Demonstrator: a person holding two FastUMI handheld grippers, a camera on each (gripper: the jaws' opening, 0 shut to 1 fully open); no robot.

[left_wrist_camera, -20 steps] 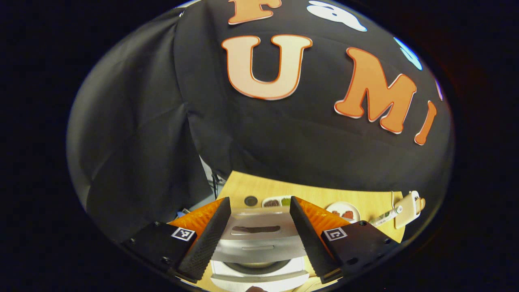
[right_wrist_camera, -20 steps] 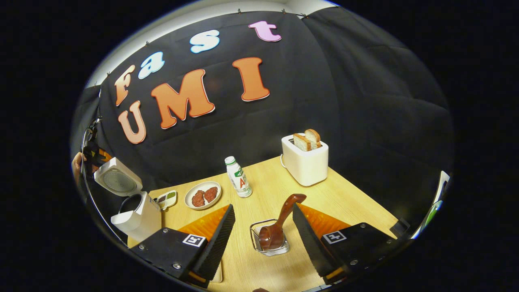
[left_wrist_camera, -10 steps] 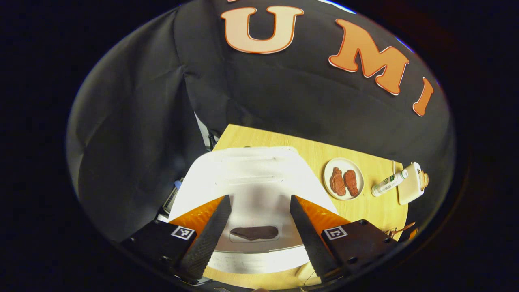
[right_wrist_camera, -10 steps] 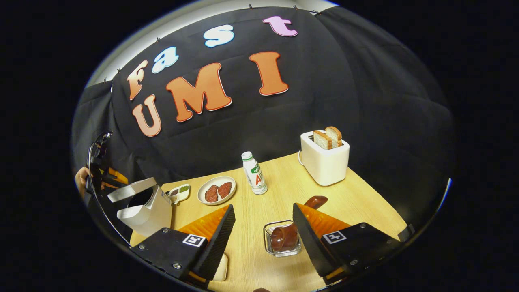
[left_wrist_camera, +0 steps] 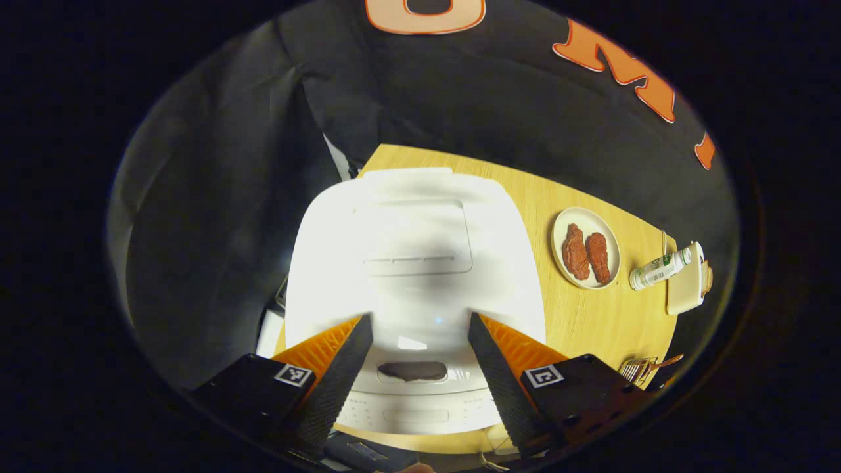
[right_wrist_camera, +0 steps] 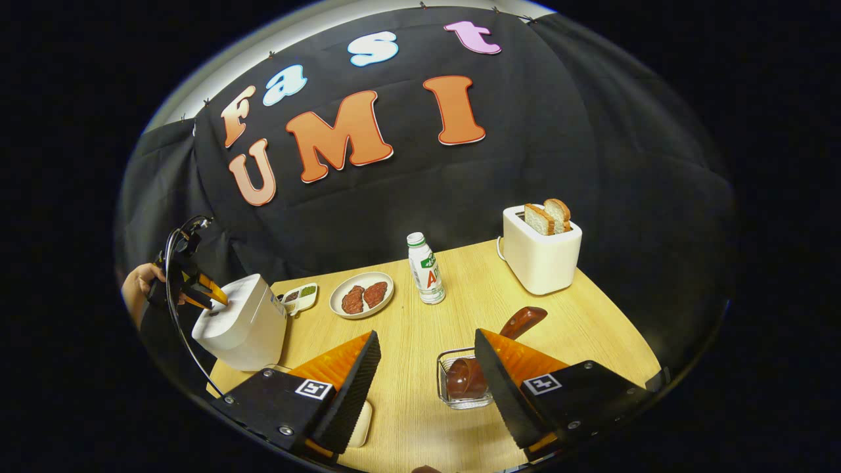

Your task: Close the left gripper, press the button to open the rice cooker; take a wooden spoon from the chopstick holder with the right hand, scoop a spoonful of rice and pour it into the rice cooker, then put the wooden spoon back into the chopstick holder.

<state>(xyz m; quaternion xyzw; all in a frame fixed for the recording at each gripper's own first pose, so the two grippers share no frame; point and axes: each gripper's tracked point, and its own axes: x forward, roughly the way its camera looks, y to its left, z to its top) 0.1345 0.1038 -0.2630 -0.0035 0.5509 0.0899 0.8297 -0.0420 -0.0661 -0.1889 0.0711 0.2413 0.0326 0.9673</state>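
Note:
The white rice cooker (left_wrist_camera: 414, 263) sits with its lid down, seen from above in the left gripper view. A dark oval button (left_wrist_camera: 412, 371) marks its front edge. My left gripper (left_wrist_camera: 418, 322) hovers open just over the lid's front, fingers on either side of the button. In the right gripper view the cooker (right_wrist_camera: 240, 325) stands at the table's left, with the left gripper (right_wrist_camera: 197, 289) and a hand (right_wrist_camera: 139, 282) above it. The wooden spoon (right_wrist_camera: 522, 320) leans in the wire chopstick holder (right_wrist_camera: 453, 358). My right gripper (right_wrist_camera: 426, 334) is open, with nothing in it, above the table near the holder.
A white toaster (right_wrist_camera: 542, 256) with bread stands at the back right. A bottle (right_wrist_camera: 427, 269), a plate of meat (right_wrist_camera: 361, 295) and a small divided dish (right_wrist_camera: 299, 297) line the back. A pale object (right_wrist_camera: 360, 424) peeks from behind my right gripper's left finger.
The cooker's lid has swung down from raised to shut. My left gripper has tipped down over it. The right gripper has shifted left, so the holder now sits by its right finger.

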